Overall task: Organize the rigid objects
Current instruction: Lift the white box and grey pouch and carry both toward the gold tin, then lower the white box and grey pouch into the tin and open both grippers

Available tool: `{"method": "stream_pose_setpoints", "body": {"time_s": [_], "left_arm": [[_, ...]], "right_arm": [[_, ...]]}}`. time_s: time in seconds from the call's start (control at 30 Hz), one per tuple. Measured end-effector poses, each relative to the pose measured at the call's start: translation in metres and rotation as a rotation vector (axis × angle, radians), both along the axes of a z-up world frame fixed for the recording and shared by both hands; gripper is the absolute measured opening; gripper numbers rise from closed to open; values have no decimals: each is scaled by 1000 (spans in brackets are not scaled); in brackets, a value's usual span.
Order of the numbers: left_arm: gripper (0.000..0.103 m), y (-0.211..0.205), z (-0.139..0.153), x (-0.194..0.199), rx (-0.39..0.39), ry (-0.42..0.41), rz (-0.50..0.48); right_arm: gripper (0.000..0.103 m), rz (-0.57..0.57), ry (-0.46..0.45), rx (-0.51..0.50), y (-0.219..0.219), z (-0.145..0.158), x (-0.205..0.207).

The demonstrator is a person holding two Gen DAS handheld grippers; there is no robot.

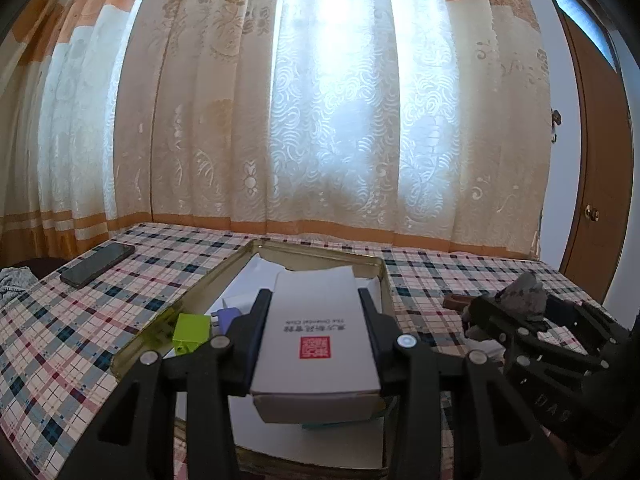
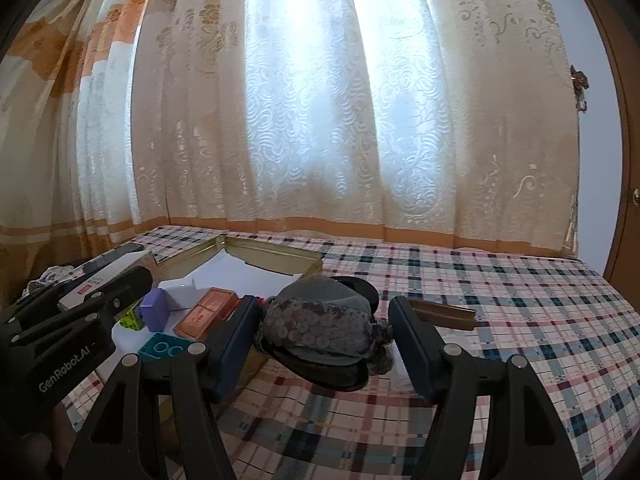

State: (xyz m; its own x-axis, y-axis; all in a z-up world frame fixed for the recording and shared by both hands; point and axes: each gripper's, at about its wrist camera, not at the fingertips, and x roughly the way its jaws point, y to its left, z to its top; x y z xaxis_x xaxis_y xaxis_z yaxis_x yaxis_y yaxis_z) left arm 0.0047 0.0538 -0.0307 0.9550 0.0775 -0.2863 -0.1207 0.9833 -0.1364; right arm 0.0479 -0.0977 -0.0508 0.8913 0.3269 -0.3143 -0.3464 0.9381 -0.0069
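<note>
My left gripper [image 1: 314,302] is shut on a white carton [image 1: 316,336] with a red seal, held lengthwise above the gold tin tray [image 1: 316,251]. In the tray lie a lime-green block [image 1: 191,332], a purple plug [image 1: 224,316] and white boxes. The right wrist view shows a purple box [image 2: 154,310], an orange-brown box [image 2: 210,312] and a teal item [image 2: 164,348] there too. My right gripper [image 2: 324,312] is shut on a grey hat [image 2: 320,312] with a sequinned band and black brim, held just above the tablecloth to the right of the tray.
A dark phone [image 1: 98,264] lies on the plaid tablecloth [image 2: 520,320] at the far left. A brown wooden strip [image 2: 444,314] rests behind the right fingers. Curtains hang along the table's back edge, and a brown door [image 1: 592,200] stands at the right.
</note>
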Motion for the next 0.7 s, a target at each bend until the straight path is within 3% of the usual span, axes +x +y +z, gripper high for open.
{"method": "stream_pose_setpoints", "body": {"time_s": [0.23, 0.5, 0.7], "left_arm": [[40, 29, 6, -2, -2, 7, 55], [41, 62, 6, 13, 36, 96, 112], [41, 70, -7, 25, 46, 162, 131]], "right_arm": [[69, 112, 50, 38, 14, -1, 11], [69, 254, 103, 5, 72, 14, 24], [69, 278, 222, 11, 98, 2, 54]]}}
